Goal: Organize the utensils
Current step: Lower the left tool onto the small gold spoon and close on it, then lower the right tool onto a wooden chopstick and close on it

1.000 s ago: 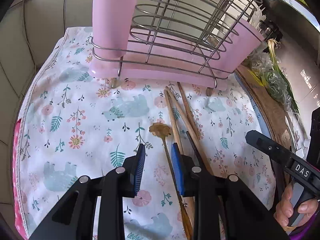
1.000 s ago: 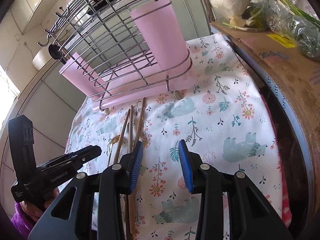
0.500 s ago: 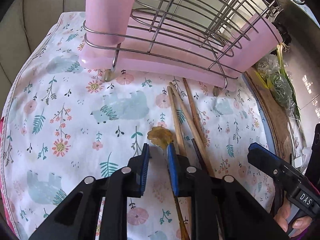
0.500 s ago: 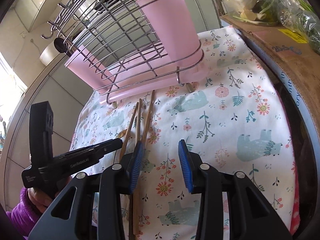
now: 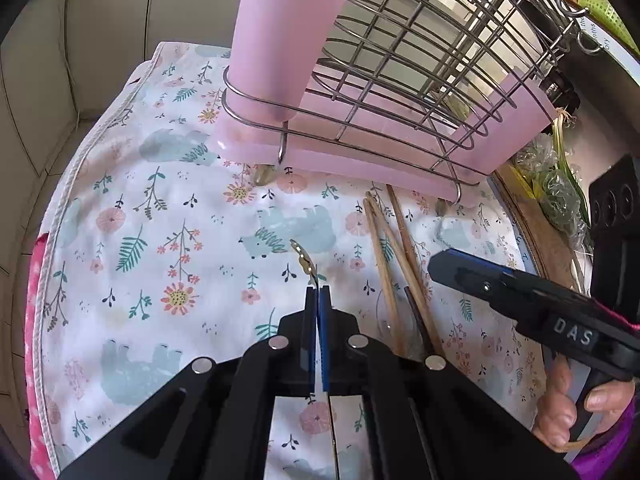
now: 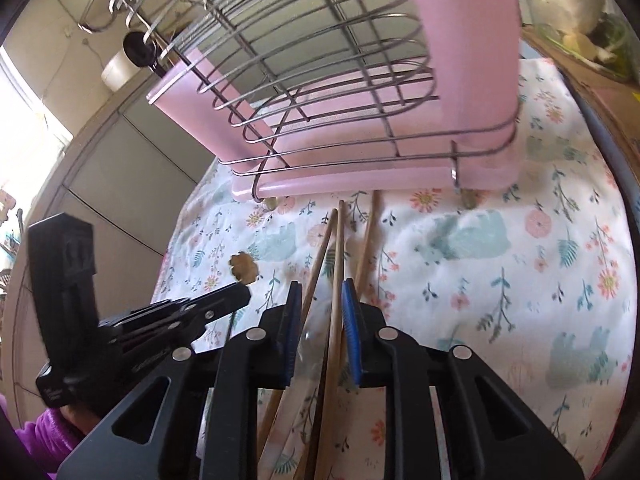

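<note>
My left gripper (image 5: pixel 318 294) is shut on the thin handle of a gold flower-shaped spoon (image 5: pixel 303 259) and holds it lifted off the cloth; the spoon's bowl (image 6: pixel 243 267) also shows in the right wrist view. Several wooden chopsticks (image 5: pixel 394 236) lie on the floral cloth to its right. My right gripper (image 6: pixel 319 300) is open, its fingers on either side of the chopsticks (image 6: pixel 338 264) just above them. A wire rack (image 5: pixel 404 68) with pink cups (image 5: pixel 286 32) stands behind.
The floral cloth (image 5: pixel 152 216) covers the counter. A pink drip tray (image 6: pixel 344 184) sits under the rack. Bagged greens (image 5: pixel 556 184) lie on a cardboard box at the right. Tiled wall is at the left.
My left gripper closed on the gold spoon's handle and raised it, turning the bowl edge-on. My right gripper moved left and forward over the chopsticks, still open.
</note>
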